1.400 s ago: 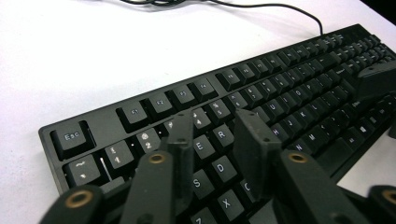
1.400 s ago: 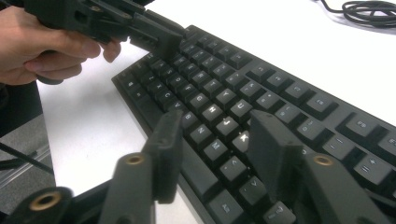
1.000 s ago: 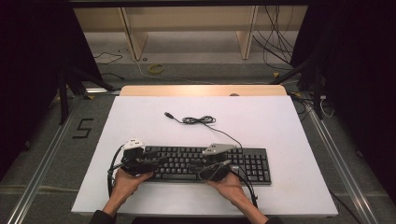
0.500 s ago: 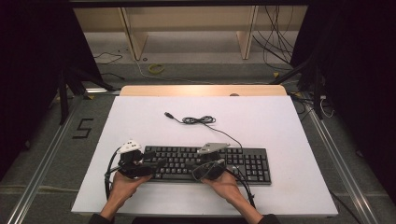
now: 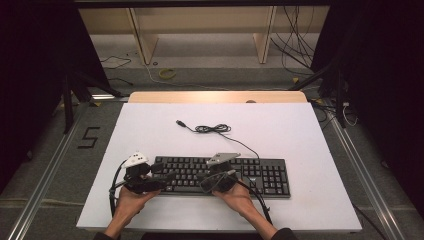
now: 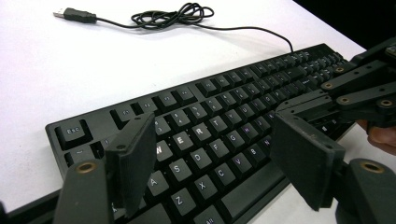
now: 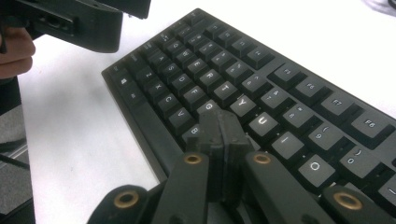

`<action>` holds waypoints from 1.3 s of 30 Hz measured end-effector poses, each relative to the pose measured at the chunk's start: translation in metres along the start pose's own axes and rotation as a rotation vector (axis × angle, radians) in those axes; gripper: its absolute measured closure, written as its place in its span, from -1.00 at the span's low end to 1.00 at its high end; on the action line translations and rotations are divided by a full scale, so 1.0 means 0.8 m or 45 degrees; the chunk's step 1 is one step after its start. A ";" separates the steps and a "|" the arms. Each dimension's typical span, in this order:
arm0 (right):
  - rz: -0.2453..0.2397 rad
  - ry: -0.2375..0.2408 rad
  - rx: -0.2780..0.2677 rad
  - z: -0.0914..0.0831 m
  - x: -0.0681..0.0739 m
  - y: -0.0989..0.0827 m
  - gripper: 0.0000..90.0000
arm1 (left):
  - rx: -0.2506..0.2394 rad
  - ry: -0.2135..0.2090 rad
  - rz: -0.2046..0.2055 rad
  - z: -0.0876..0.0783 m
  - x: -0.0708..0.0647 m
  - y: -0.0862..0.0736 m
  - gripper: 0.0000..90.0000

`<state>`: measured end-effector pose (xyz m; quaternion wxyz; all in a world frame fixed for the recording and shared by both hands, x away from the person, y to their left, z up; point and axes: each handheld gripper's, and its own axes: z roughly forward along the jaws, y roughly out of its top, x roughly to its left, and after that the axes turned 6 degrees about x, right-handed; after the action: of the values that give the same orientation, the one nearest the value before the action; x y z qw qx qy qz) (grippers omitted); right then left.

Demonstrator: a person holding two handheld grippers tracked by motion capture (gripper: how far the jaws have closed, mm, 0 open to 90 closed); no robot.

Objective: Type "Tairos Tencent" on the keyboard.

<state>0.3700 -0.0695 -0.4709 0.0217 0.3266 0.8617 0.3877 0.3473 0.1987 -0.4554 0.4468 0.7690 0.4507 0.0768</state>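
Two grippers hover over the black keyboard (image 5: 220, 176) lying at the white table's (image 5: 300, 130) six o'clock edge: the left gripper (image 6: 212, 158), jaws just widening with nothing between, and the right gripper (image 7: 223, 140), pressed closed above the middle keys.

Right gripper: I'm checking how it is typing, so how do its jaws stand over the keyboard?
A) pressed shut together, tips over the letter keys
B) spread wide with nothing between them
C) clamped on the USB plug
A: in the right gripper view, the right gripper has its two pads pressed flat together, with the tips over the letter keys of the keyboard.
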 end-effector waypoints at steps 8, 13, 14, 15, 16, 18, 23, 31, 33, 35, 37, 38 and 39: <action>-0.015 -0.021 0.045 0.012 0.003 -0.001 1.00 | 0.001 -0.002 0.011 -0.003 0.000 -0.004 -0.36; -0.020 -0.039 0.067 0.016 0.004 -0.002 1.00 | 0.002 -0.002 0.008 -0.004 0.000 -0.005 -0.36; -0.033 -0.048 0.082 0.019 0.004 -0.003 1.00 | 0.001 -0.001 0.010 -0.004 0.000 -0.005 -0.36; -0.033 -0.048 0.082 0.019 0.004 -0.003 1.00 | 0.001 -0.002 0.009 -0.004 0.000 -0.005 -0.36; -0.035 -0.056 0.073 0.020 0.004 -0.004 1.00 | 0.002 0.000 0.009 -0.004 0.000 -0.005 -0.36; -0.034 -0.059 0.075 0.020 0.004 -0.003 1.00 | 0.007 -0.002 0.014 -0.004 0.000 -0.005 -0.36; -0.031 -0.054 0.083 0.019 0.006 -0.003 1.00 | 0.010 0.001 0.015 -0.003 0.001 -0.005 -0.35; 0.040 -0.060 -0.048 -0.013 -0.009 0.004 0.92 | 0.013 0.000 0.019 -0.002 0.001 -0.005 -0.30; 0.052 -0.063 -0.051 -0.016 -0.012 0.004 0.84 | 0.012 -0.002 0.025 -0.001 0.000 -0.005 -0.27; 0.064 -0.066 -0.060 -0.020 -0.018 0.003 0.77 | 0.022 -0.007 0.035 0.000 -0.001 -0.005 -0.21; 0.079 -0.065 -0.074 -0.025 -0.023 0.002 0.55 | 0.036 -0.010 0.048 0.002 -0.002 -0.005 -0.08; 0.079 -0.065 -0.074 -0.025 -0.023 0.002 0.55 | 0.038 -0.011 0.047 0.004 -0.004 -0.005 -0.08; 0.085 -0.057 -0.079 -0.028 -0.026 0.001 0.44 | 0.050 -0.010 0.058 0.005 -0.004 -0.005 0.05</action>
<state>0.3800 -0.0956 -0.4592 0.0383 0.3628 0.8372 0.4074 0.3450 0.1947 -0.4596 0.4317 0.7880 0.4326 0.0751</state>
